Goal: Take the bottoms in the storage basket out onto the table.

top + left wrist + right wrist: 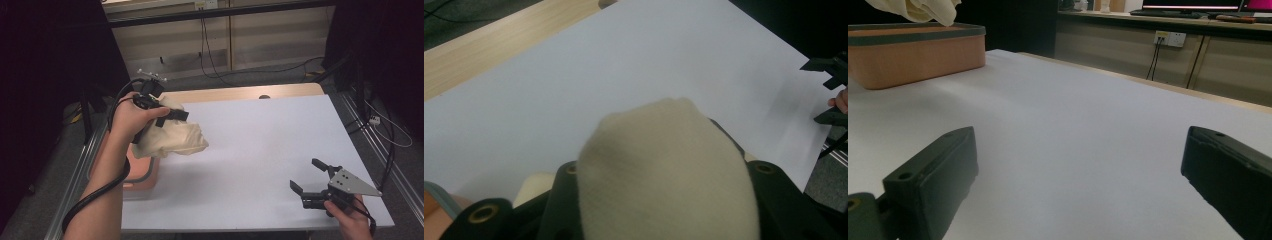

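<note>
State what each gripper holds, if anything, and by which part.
The left gripper clamps the cream cloth by a bunched upper fold, lifted above the orange bin. The right gripper is open, holding nothing.

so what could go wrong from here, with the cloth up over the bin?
1. The left gripper pinches only part of the cream cloth; the rest hangs loose and could snag on the rim of the orange bin or slip free.
2. The bunched cloth blocks much of the left gripper view, so placing it on the white sheet may be imprecise.

No legible text or labels; monitor glow perhaps unreadable.
</note>
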`<act>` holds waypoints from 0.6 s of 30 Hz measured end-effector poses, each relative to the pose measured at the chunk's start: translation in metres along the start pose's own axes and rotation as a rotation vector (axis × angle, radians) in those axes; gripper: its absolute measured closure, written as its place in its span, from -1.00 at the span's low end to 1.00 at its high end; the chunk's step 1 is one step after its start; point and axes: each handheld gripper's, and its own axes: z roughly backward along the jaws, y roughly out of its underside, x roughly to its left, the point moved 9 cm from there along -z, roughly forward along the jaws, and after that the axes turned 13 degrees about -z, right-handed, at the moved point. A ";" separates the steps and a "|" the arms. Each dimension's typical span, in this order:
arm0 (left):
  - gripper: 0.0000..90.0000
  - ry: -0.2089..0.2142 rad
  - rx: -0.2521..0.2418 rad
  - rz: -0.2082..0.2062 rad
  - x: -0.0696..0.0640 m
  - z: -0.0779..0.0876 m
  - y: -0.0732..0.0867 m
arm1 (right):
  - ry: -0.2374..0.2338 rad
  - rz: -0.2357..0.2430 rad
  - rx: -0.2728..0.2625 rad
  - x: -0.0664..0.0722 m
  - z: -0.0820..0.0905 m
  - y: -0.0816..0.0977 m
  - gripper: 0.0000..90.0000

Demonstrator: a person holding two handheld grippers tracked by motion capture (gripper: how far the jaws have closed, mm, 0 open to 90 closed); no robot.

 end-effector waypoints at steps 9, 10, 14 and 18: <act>0.29 0.002 -0.007 -0.010 -0.004 -0.005 -0.003 | 0.000 -0.001 -0.001 0.000 0.000 0.000 -0.97; 0.29 0.005 -0.007 -0.012 -0.005 -0.006 -0.004 | -0.001 -0.001 -0.002 0.000 0.000 0.000 -0.97; 0.29 0.007 -0.012 -0.016 -0.007 -0.007 -0.005 | -0.001 0.000 -0.002 0.000 0.000 0.000 -0.97; 0.29 0.012 -0.017 -0.023 -0.010 -0.011 -0.007 | -0.002 0.001 -0.002 0.000 0.000 0.000 -0.97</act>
